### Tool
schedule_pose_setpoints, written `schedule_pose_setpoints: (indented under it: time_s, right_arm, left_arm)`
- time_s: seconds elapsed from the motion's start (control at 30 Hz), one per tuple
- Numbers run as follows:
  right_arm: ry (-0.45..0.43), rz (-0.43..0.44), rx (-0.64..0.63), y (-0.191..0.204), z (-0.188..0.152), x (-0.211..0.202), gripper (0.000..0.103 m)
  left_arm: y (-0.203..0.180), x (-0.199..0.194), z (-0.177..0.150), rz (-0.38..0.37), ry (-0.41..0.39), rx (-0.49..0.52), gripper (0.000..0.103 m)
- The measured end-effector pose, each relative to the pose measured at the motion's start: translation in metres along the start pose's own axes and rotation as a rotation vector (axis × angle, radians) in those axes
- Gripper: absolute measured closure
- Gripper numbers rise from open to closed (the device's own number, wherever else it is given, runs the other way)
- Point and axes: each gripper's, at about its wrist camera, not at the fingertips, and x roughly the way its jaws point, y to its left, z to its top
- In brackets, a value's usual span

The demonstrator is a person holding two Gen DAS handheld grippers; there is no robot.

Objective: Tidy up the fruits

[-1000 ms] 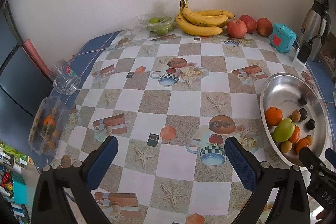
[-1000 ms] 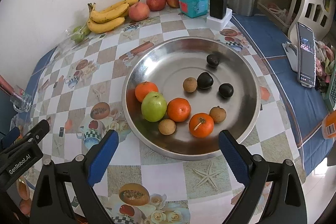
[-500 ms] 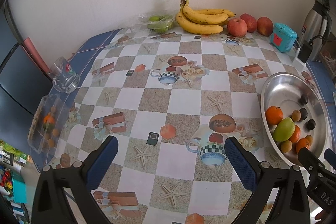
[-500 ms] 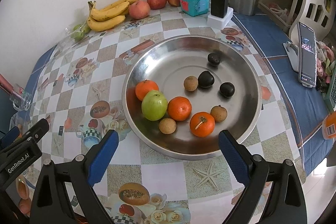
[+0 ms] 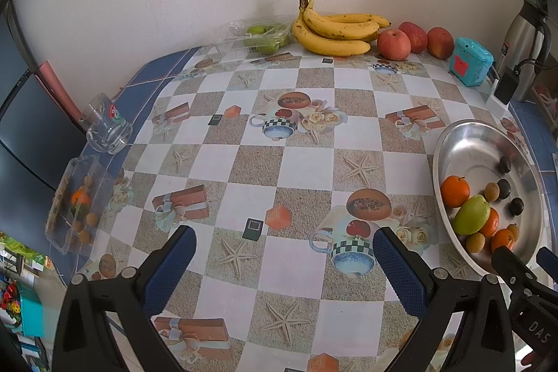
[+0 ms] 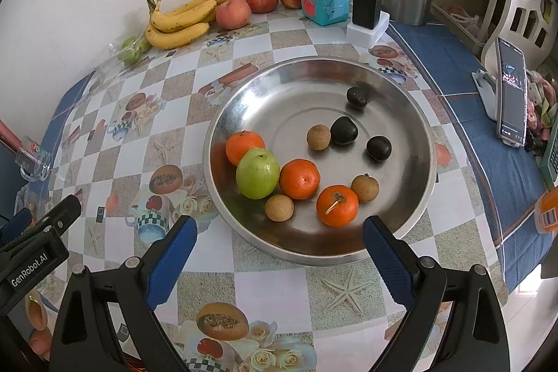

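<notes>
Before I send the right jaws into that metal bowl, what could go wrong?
1. The nearest orange sits on the sloped wall of the metal bowl; a nudge may roll it into the brown longan beside it.
2. The green guava touches two oranges, so wide-open jaws may catch a neighbour.
3. The left gripper hangs close by; the arms could collide.

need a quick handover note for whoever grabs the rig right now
Left gripper: open, empty, above the tablecloth left of the bowl.
Right gripper: open, empty, at the bowl's near rim.
In the bowl: three oranges, a green fruit, three brown fruits, three dark ones.
By the wall: bananas, apples.
Done: nothing is gripped.
Left: sort the fruit.
</notes>
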Motion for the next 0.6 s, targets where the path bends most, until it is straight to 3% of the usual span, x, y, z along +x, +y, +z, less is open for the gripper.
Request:
schedule_pose_setpoints:
  time_s: [0.6]
  right_arm:
    - [0.017,-0.002,-0.018,0.0035,0.0003,0.0046,0.007]
  left_arm:
    - [-0.0011,0.0027,-0.0009,-0.006,0.007,-0.001,0.000]
